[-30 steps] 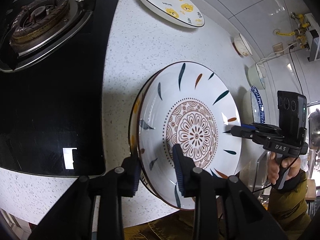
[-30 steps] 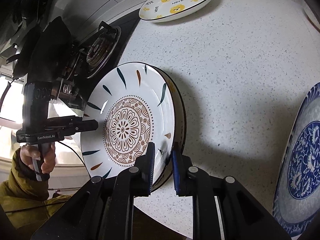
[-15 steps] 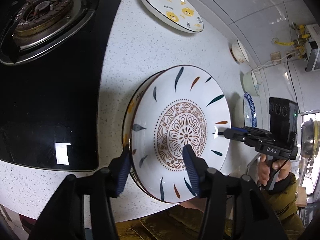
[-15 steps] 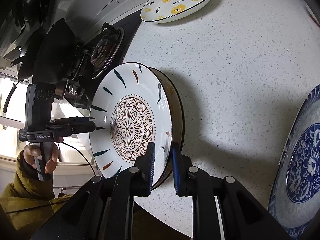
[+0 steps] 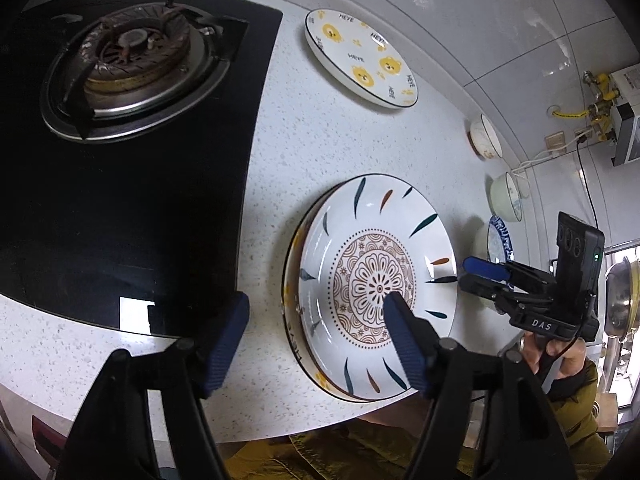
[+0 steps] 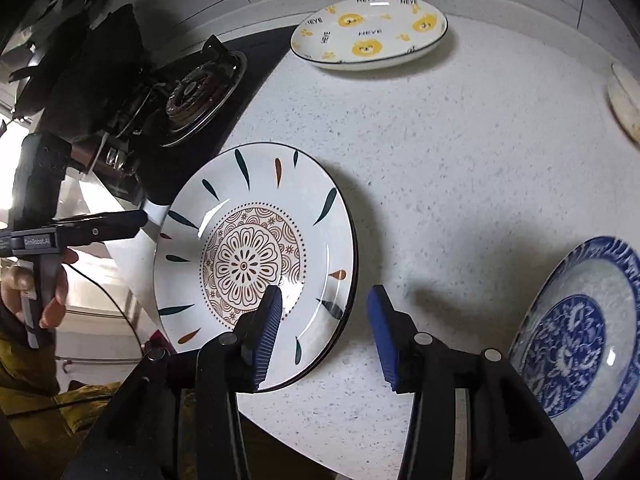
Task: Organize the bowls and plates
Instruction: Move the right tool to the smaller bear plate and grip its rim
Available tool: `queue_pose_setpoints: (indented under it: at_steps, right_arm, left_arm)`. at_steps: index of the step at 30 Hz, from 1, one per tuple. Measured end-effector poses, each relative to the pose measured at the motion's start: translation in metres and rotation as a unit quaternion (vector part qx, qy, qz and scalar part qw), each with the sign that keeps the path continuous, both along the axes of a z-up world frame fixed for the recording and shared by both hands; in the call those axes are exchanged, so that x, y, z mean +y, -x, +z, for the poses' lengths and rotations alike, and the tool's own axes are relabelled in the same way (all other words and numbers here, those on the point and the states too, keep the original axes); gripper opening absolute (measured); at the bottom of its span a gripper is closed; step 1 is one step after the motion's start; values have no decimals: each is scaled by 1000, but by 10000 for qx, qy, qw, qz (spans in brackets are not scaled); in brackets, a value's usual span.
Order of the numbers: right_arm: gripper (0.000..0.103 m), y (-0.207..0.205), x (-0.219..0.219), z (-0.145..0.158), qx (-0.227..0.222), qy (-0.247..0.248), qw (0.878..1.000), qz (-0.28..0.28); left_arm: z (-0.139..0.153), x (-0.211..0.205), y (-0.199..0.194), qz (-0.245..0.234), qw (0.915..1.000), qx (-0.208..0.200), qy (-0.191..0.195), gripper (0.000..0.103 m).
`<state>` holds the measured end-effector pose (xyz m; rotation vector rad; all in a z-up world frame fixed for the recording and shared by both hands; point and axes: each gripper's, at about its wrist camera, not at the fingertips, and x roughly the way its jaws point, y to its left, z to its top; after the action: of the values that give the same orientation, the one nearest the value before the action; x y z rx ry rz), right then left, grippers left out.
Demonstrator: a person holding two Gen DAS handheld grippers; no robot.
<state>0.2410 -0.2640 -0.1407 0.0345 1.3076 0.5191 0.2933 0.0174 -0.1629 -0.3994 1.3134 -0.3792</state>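
A white plate with a brown mandala and leaf marks (image 5: 376, 288) (image 6: 256, 256) lies on top of a second plate, whose yellow-marked rim (image 5: 289, 300) shows at the left. The stack sits near the counter's front edge. My left gripper (image 5: 316, 340) hovers over the stack's left side. Its jaws are opening and its pads (image 5: 228, 340) press on nothing. My right gripper (image 6: 325, 334) hangs over the stack's right rim, jaws opening, pads (image 6: 382, 336) off the plate. Each gripper shows in the other's view: the right gripper (image 5: 472, 278), and the left gripper (image 6: 132, 222).
A bear-print plate (image 5: 360, 56) (image 6: 368, 32) lies at the back of the speckled counter. A blue-patterned plate (image 6: 576, 340) sits to the right, two bowls (image 5: 486, 136) (image 5: 506, 202) beyond it. The black gas stove (image 5: 132, 64) fills the left. A person's hands hold both grippers.
Both grippers have let go of the mandala plate's rim, spread their jaws and lifted away. The plate now rests flat on the plate below.
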Motion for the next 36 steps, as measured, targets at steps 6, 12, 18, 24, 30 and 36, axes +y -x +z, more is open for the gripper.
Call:
queue_pose_setpoints:
  at_steps: [6, 12, 18, 24, 30, 36]
  right_arm:
    - [54, 8, -2, 29, -583, -102, 9982, -31]
    - [71, 2, -25, 62, -991, -751, 9918, -309]
    - [88, -31, -39, 73, -933, -1283, 9852, -646]
    - [91, -85, -41, 57, -640, -1358, 9846, -895]
    - [92, -139, -52, 36, -471, -1315, 9811, -1336]
    - [92, -187, -51, 8, -235, -1358, 9773, -1611]
  left_arm:
    - [22, 4, 8, 51, 9994, -332, 44, 73]
    - [45, 3, -8, 45, 9986, -532, 67, 76]
    - [67, -9, -55, -12, 9979, -630, -133, 81]
    - [70, -27, -132, -106, 9967, -665, -448, 85]
    - [45, -45, -212, -250, 9959, -468, -730, 86]
    - [10, -60, -270, -254, 9961, -214, -823, 86]
